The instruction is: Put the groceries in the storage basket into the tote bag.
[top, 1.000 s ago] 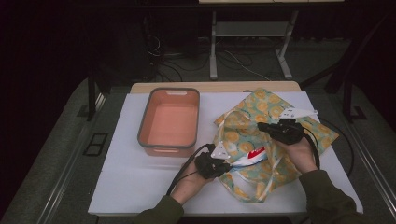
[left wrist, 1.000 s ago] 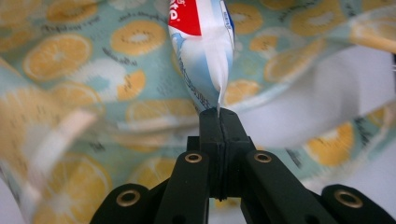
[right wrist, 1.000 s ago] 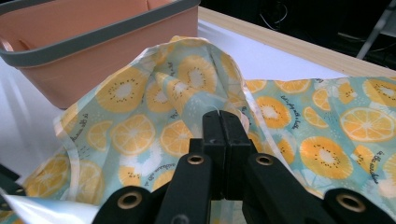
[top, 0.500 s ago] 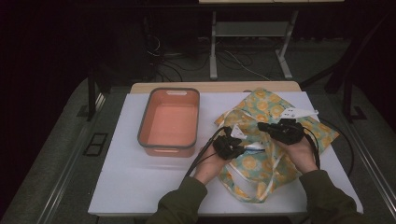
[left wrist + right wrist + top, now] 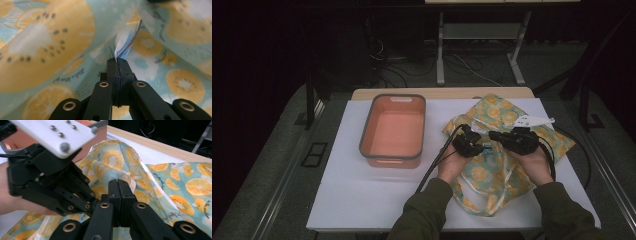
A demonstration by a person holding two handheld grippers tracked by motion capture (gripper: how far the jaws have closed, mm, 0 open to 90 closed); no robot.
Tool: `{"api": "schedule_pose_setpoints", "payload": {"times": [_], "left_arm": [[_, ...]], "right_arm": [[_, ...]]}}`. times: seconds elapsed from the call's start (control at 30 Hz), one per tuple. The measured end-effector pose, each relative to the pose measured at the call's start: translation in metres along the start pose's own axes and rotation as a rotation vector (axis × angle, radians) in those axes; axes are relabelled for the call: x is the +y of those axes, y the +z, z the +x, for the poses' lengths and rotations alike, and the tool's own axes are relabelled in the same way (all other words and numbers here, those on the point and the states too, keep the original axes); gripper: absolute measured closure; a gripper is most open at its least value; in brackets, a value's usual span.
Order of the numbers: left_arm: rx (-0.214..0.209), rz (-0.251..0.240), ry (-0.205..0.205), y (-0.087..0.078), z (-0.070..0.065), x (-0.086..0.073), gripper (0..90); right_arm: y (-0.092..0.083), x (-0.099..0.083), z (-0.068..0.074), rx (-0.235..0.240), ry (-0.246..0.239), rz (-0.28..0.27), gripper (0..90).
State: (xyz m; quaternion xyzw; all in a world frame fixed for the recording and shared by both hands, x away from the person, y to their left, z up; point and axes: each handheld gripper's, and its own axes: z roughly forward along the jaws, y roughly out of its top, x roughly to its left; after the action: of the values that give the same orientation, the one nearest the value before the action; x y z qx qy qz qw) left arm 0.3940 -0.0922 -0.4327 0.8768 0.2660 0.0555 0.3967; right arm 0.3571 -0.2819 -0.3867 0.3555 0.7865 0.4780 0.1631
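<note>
I see my left gripper (image 5: 470,142) and right gripper (image 5: 516,140) close together on the yellow fruit-print cloth bag (image 5: 492,170), beside the pink plastic tub (image 5: 368,140).

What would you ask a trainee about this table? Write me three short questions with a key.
1. True or false: the left tool is shut on a thin white piece.
2. What does the right tool pinch? A a cable, B the fruit-print bag, C the table's edge.
3. Fill in: in the high view, the salmon tub stands to the ___ of the bag.
Key: 1 true; 2 B; 3 left.
</note>
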Motion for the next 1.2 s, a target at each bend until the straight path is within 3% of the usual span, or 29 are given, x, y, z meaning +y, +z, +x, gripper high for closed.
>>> {"api": "schedule_pose_setpoints", "payload": {"times": [0.13, 0.33, 0.57, 0.67, 0.83, 1.2], "left_arm": [[-0.001, -0.024, -0.002, -0.006, 0.000, -0.001, 85.7], [0.005, -0.079, -0.009, -0.041, -0.002, -0.008, 69.7], [-0.010, -0.088, -0.014, -0.080, -0.014, -0.035, 58.5], [-0.024, -0.090, -0.008, -0.092, -0.019, -0.049, 53.4], [-0.006, -0.086, -0.002, -0.108, -0.022, -0.067, 48.5], [-0.003, -0.061, -0.028, -0.128, -0.020, -0.101, 47.4]], "right_arm": [[-0.001, 0.000, -0.001, 0.002, 0.001, -0.003, 89.7], [-0.004, 0.000, -0.003, 0.003, 0.013, -0.011, 89.7], [-0.005, 0.000, -0.002, 0.014, 0.014, -0.011, 89.7], [-0.006, 0.000, 0.003, 0.028, 0.008, -0.007, 89.7], [-0.008, 0.000, 0.011, 0.052, -0.015, 0.004, 89.7], [-0.006, -0.019, 0.040, 0.131, -0.085, 0.127, 89.7]]}}
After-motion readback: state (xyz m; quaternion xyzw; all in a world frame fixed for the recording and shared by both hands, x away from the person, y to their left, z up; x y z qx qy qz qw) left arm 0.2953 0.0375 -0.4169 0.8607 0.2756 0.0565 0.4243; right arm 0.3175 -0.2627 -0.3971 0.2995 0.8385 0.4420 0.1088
